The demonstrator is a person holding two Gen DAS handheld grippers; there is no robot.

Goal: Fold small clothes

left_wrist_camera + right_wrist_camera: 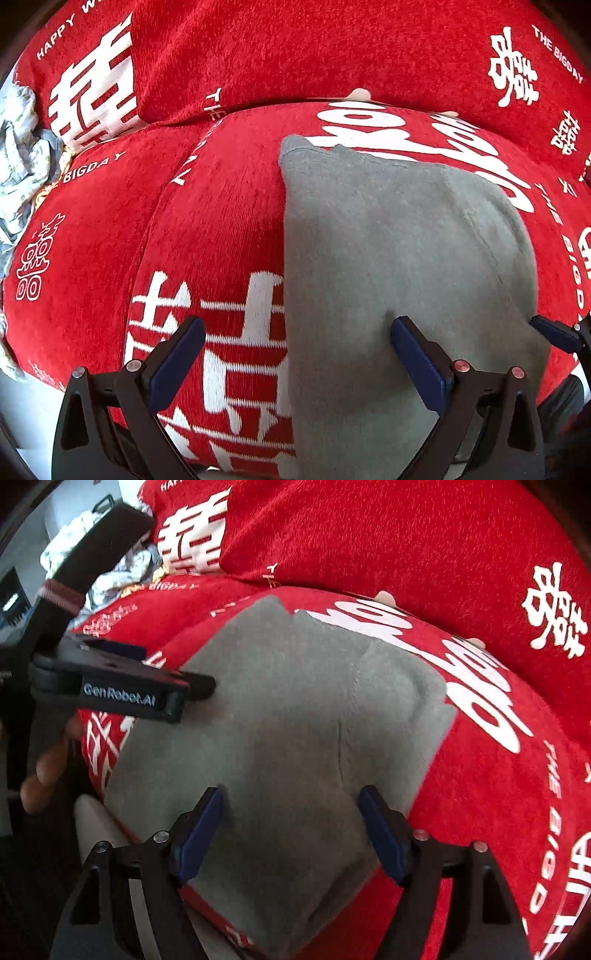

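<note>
A grey garment [399, 251] lies spread flat here, soft fleecy knit, plain with no print. In the left wrist view its left edge runs straight and vertical, and the top edge shows a small notch near the left corner. A faint seam curves down its right side. From the right wrist view the same grey garment [295, 720] sits turned like a diamond, a crease running down its middle, the right corner slightly rumpled, the near corner hanging low.

1. Left gripper [297, 356] at 6 o'clock — jaws spread wide.
2. Grey folded garment [399, 258] lies on the red cushion cover [221, 221].
3. Crumpled pale clothes [22, 147] at 9 o'clock.
</note>
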